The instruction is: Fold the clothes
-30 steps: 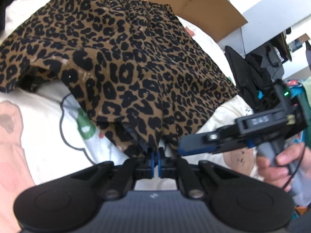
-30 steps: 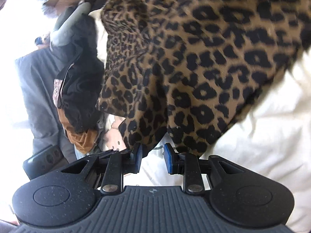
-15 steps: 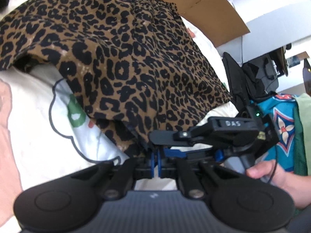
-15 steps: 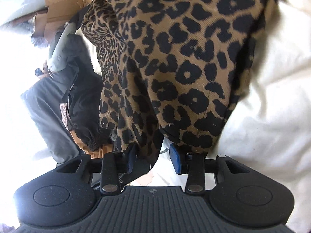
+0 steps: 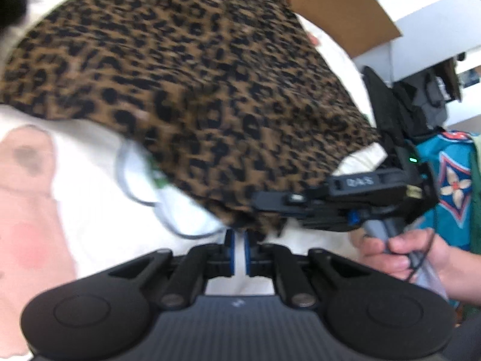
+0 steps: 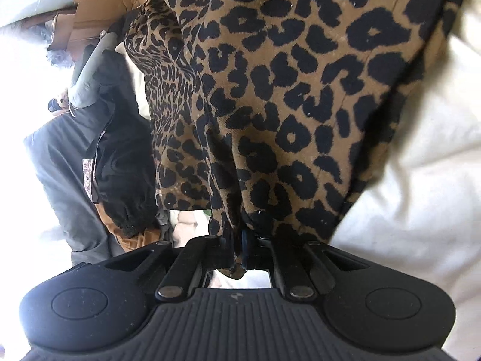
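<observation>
Brown-and-black leopard-print garment (image 5: 210, 90) spread across cream bedding (image 5: 90, 204), near edge gathered toward both tools. Closest to the left wrist camera, left gripper (image 5: 239, 240) with jaws almost together, only a sliver of pale bedding showing between the blue pads; garment hem right at the tips, apparently nipped there, though too blurred to say for sure. Just to its right, right gripper (image 6: 237, 252) lying nearly level, handle wrapped by the right hand (image 5: 399, 252). From the right wrist camera, jaws clamped tight on a bunched fold of the garment, cloth pinched between the pads and a small tuft poking out behind them, the rest fanning upward from the grip. Pink cartoon print (image 5: 27, 210) on the bedding at the left edge. Beyond the garment, flattened cardboard box (image 5: 345, 15). Off to the side, teal patterned cloth (image 5: 451, 186) and a heap of black clothes (image 6: 120, 165).
</observation>
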The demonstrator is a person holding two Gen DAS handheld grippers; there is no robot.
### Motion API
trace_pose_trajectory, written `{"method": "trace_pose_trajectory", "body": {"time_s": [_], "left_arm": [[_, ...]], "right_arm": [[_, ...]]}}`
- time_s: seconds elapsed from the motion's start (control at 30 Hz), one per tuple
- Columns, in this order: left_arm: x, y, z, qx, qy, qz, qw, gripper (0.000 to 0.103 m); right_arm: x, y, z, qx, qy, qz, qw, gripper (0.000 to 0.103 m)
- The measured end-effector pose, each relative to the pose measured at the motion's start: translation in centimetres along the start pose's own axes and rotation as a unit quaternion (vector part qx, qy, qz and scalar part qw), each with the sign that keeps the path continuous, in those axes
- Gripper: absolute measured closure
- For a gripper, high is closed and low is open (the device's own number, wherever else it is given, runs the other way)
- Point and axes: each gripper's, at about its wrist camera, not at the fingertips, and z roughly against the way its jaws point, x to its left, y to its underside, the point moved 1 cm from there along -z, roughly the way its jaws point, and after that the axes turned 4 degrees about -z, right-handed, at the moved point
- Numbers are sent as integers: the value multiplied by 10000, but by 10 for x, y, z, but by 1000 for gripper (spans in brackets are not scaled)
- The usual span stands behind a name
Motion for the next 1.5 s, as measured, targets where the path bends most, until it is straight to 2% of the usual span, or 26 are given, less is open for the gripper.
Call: {"method": "trace_pose_trajectory", "body": {"time_s": [0.17, 0.27, 0.37, 0.57, 0.67, 0.77, 0.9, 1.0, 1.07, 1.2, 1.27, 1.37, 1.5], "left_arm": [[29, -13, 21, -416, -719, 329, 9960, 98], [44, -26, 32, -720, -1267, 333, 9888, 98], [61, -40, 42, -1032, -1936, 340, 9751, 97], [95, -62, 56, -1513, -3055, 334, 9395, 97], [106, -68, 47, -1447, -3457, 366, 9264, 97], [109, -70, 35, -1291, -3719, 350, 9186, 95], [116, -68, 23, -1177, -3772, 601, 9167, 93], [120, -67, 19, -1243, -3636, 799, 9197, 93], [118, -68, 23, -1427, -3496, 844, 9221, 94], [102, -75, 26, -1604, -3407, 651, 9241, 94], [92, -79, 24, -1658, -3284, 468, 9287, 94], [79, -82, 20, -1731, -3212, 308, 9306, 93], [76, -82, 12, -1646, -3125, 295, 9351, 92]], "right_arm": [[6, -2, 6, -102, 265, 314, 9991, 101], [6, -6, 12, -172, 409, 397, 9982, 101], [4, -8, 14, -190, 479, 425, 9978, 101], [2, -9, 15, -192, 517, 450, 9975, 101], [2, -10, 14, -186, 530, 432, 9975, 101], [2, -10, 15, -180, 532, 431, 9975, 101], [1, -10, 15, -177, 532, 423, 9975, 101], [-1, -10, 16, -175, 535, 414, 9976, 101], [-1, -10, 16, -172, 537, 415, 9975, 101], [-3, -10, 15, -165, 539, 408, 9976, 101], [-3, -10, 14, -163, 542, 403, 9976, 101], [-3, -10, 13, -160, 546, 417, 9975, 101], [-4, -10, 14, -154, 533, 414, 9976, 102]]}}
